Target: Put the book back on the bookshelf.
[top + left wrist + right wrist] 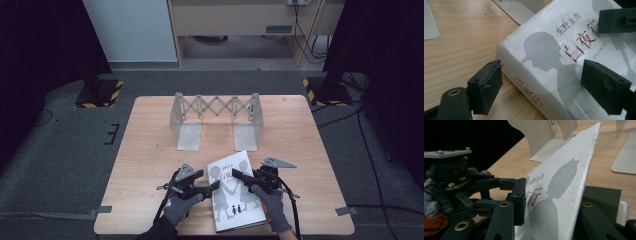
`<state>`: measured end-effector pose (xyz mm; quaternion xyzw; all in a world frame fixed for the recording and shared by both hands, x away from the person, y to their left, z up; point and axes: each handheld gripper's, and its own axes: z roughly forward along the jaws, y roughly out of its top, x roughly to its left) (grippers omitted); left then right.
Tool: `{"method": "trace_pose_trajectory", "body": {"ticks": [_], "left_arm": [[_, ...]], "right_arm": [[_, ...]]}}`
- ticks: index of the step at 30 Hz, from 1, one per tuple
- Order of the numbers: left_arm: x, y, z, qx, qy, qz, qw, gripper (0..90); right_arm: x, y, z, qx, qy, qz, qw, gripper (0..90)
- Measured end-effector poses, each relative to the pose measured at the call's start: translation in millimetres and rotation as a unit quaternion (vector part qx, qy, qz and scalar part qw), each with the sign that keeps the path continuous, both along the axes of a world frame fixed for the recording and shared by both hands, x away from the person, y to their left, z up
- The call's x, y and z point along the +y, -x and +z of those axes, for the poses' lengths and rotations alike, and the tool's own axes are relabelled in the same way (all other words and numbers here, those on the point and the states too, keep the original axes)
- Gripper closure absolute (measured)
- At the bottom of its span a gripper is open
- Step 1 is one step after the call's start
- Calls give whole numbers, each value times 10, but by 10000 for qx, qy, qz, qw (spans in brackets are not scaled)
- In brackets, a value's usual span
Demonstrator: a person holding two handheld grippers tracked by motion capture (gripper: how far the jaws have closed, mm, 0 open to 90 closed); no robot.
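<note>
While I am leaning over the wooden table [150, 150], my left gripper [212, 186] is reaching in at the spine side of the white book [235, 205], jaws spread wide: in the left gripper view one pad is sitting down by the spine edge and the other is hovering over the cover, and I cannot tell that either is pressing. Lying flat near my edge of the table, the book is running its long axis away from me, title end pointing toward the metal expanding bookend rack [216, 112], which is standing well apart at the far middle. Over on the other side, my right gripper [239, 176] is closing on the front cover [564, 195], which is tilting up off the black page beneath, one jaw on each face.
</note>
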<state>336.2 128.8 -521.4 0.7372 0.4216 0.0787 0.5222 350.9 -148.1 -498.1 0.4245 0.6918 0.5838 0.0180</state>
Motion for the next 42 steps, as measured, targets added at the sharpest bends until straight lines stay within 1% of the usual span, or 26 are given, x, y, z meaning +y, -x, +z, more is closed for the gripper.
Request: {"method": "trace_pose_trajectory", "body": {"ticks": [2, 3, 4, 6, 8, 12, 14, 16, 20, 21, 22, 24, 25, 26, 27, 29, 30, 32, 33, 34, 36, 37, 38, 39, 40, 42], "left_arm": [[-2, 0, 0, 11, 76, -47, 10000, 126], [-6, -2, -3, 33, 144, -89, 9999, 89], [-21, -8, -15, 143, 324, -153, 9993, 68], [-38, -13, -31, 253, 476, -182, 9984, 12], [-35, -12, -25, 314, 521, -189, 9980, 0], [-36, -15, -10, 422, 564, -188, 9973, 0], [-42, -14, 1, 356, 574, -221, 9975, 0], [-41, -18, 5, 350, 563, -239, 9975, 0], [-45, -48, -21, 305, 706, -324, 9965, 0], [-13, -70, -52, 523, 972, -411, 9930, 0], [1, -74, -69, 638, 1135, -470, 9904, 0], [-5, -70, -76, 712, 1304, -663, 9867, 0], [-5, -70, -76, 712, 1304, -663, 9867, 0], [-16, -64, -75, 757, 1328, -694, 9858, 0], [-22, -65, -99, 801, 1368, -665, 9851, 0], [-25, -74, -123, 852, 1388, -633, 9846, 0], [-28, -76, -135, 871, 1399, -623, 9844, 6], [-30, -79, -144, 882, 1407, -630, 9841, 12], [-21, -80, -147, 926, 1440, -604, 9834, 31], [5, -85, -160, 987, 1549, -614, 9811, 112], [4, -85, -161, 1000, 1569, -617, 9806, 140], [15, -86, -151, 1020, 1621, -605, 9796, 161], [15, -86, -151, 1020, 1621, -605, 9796, 182], [23, -81, -142, 1038, 1658, -576, 9790, 205], [31, -79, -137, 1043, 1682, -568, 9786, 205], [30, -72, -124, 1036, 1670, -550, 9790, 225]], "right_arm": [[-7, 16, 26, -48, -43, 37, 10000, 669], [-13, 34, 52, -113, -107, 79, 9998, 684], [-13, 43, 63, -154, -128, 98, 9998, 689], [-9, 65, 91, -238, -162, 149, 9995, 697], [-10, 83, 110, -330, -167, 197, 9991, 699], [-22, 94, 112, -405, -229, 243, 9986, 703], [-35, 101, 119, -473, -268, 271, 9982, 705], [-37, 104, 123, -490, -282, 274, 9980, 705], [-57, 112, 127, -536, -315, 252, 9977, 705], [-72, 122, 131, -595, -356, 260, 9973, 707], [-77, 128, 140, -641, -384, 299, 9968, 709], [-73, 139, 173, -718, -418, 428, 9956, 714], [-73, 139, 173, -718, -418, 428, 9956, 714], [-65, 134, 181, -705, -453, 521, 9951, 715], [-67, 124, 172, -672, -465, 517, 9953, 713], [-73, 95, 147, -547, -466, 496, 9962, 708], [-75, 78, 136, -471, -439, 485, 9967, 702], [-78, 65, 123, -426, -408, 472, 9971, 696], [-81, 55, 109, -369, -369, 437, 9977, 689], [-81, 31, 71, -282, -62, 381, 9989, 653], [-80, 31, 55, -276, -40, 368, 9989, 636], [-72, 41, 40, -349, 101, 271, 9990, 570], [-72, 41, 40, -349, 101, 271, 9990, 570], [-66, 46, 39, -566, 369, 176, 9976, 482], [-66, 46, 39, -566, 369, 176, 9976, 482], [-66, 48, 39, -703, 507, 56, 9962, 398]]}}
